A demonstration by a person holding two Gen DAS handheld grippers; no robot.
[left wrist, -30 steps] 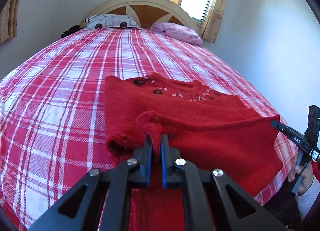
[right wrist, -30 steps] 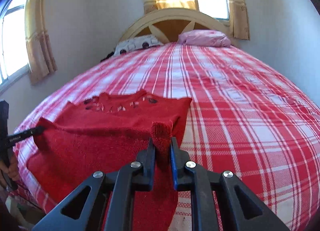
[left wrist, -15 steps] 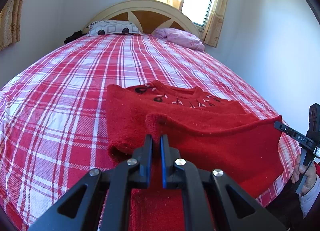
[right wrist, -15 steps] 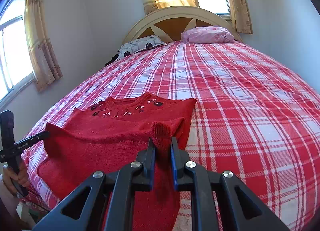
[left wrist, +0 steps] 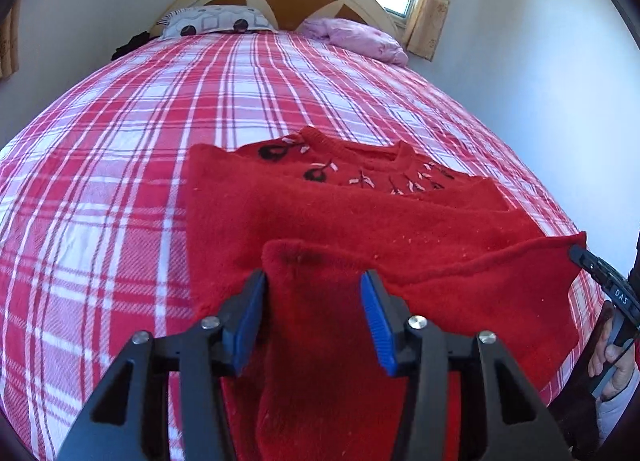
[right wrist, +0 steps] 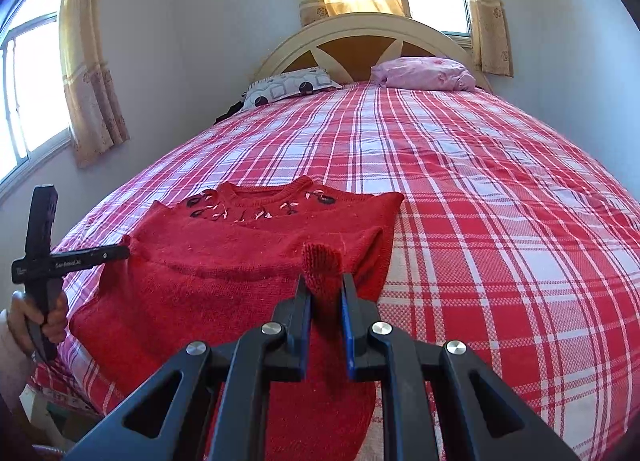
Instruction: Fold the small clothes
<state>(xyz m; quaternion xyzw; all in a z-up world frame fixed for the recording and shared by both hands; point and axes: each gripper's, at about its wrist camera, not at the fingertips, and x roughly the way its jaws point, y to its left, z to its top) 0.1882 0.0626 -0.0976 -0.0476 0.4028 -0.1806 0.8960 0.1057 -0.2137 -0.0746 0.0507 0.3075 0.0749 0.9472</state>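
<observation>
We have a red knit sweater lying near the foot of the plaid-covered bed, its embroidered neckline pointing toward the headboard. Its bottom hem is raised off the bed and brought forward over the body, so we judge this to be the fold of the lower half up toward the collar.

Our left gripper has its fingers spread fairly wide, with a hem corner standing loosely between them. The cloth seems to touch the left pad at most, so we read this as a release, not a hold. Our right gripper is nearly closed, its fingers pinching a small ribbed tuft of the opposite hem corner. In the right wrist view, the left gripper appears at the sweater's far edge, with its fingertip at the cloth.

Next, we think the right side should lower its corner to match the left, aligned with the shoulder line, and then let go. If only one corner is dropped, the folded edge could end up slanted. Both tools should back away without dragging the soft knit, which catches easily.
</observation>
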